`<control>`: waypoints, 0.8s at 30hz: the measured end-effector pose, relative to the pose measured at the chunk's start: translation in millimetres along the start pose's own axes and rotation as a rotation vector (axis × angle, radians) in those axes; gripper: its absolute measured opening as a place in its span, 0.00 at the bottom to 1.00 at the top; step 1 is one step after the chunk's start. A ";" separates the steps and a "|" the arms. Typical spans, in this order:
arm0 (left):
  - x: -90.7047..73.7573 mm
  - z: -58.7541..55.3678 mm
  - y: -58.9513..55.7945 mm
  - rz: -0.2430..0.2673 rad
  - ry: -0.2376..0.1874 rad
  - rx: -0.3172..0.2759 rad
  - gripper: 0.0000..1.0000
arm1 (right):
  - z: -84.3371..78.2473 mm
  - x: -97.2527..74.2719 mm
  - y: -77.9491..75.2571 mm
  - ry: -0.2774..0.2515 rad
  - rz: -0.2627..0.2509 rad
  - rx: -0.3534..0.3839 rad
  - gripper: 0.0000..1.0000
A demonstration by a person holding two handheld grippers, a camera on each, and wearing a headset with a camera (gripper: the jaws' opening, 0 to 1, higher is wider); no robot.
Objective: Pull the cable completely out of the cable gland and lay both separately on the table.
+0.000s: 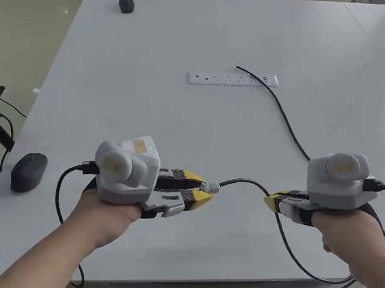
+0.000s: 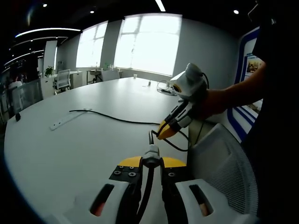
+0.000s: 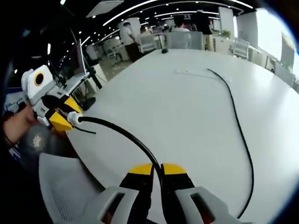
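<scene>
Nearest to us are the person's left hand (image 1: 109, 216) and right hand (image 1: 352, 235), each holding a claw by the close edge of the table (image 1: 143, 69). Both are well on our side of the white power strip (image 1: 233, 79). The left gripper (image 1: 200, 187), toward the person's left of the power strip, is squeezed shut on the little grey cable gland (image 1: 211, 187). The right gripper (image 1: 271, 201), toward the right of the strip, is pinched tight on the black cable (image 1: 243, 181). Only a short bendy bit of cable shows between the two claws. The cable still goes into the gland, so I think the pulling is only just starting. Both things look to be held up, a little above the table. Left to do: pull the claws apart until the cable slides all the way out. Then put the gland and the cable down on the table, not touching each other.
</scene>
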State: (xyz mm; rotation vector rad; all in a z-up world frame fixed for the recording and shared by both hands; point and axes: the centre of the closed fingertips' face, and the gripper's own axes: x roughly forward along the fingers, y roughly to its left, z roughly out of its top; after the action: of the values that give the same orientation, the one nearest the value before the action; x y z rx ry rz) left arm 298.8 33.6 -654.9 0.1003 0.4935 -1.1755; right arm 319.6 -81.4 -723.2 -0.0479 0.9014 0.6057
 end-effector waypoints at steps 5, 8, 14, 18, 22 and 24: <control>-3.0 2.5 3.0 0.013 -0.007 -0.009 0.15 | 9.4 -8.4 7.2 -0.045 0.020 -0.092 0.07; -3.4 2.0 3.3 0.016 -0.001 -0.005 0.15 | 24.1 -18.6 21.0 -0.090 0.044 -0.175 0.15; -0.8 -0.6 1.0 0.014 0.006 -0.002 0.15 | 49.6 -26.2 62.3 -0.128 0.122 -0.335 0.19; 1.7 0.3 -0.5 0.013 0.009 0.003 0.15 | 54.4 -16.4 81.1 -0.086 0.120 -0.564 0.16; 3.8 1.6 -1.3 0.015 0.011 0.004 0.15 | 51.6 -7.7 95.8 -0.073 0.146 -0.702 0.15; 4.7 0.7 -2.1 0.014 0.017 0.006 0.15 | 50.2 -5.7 97.6 -0.067 0.142 -0.758 0.13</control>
State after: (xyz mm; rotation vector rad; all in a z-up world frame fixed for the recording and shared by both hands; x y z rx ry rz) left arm 298.6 28.5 -655.9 0.1190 0.5040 -1.1631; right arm 303.0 11.6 -667.0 -0.6447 0.5713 1.0496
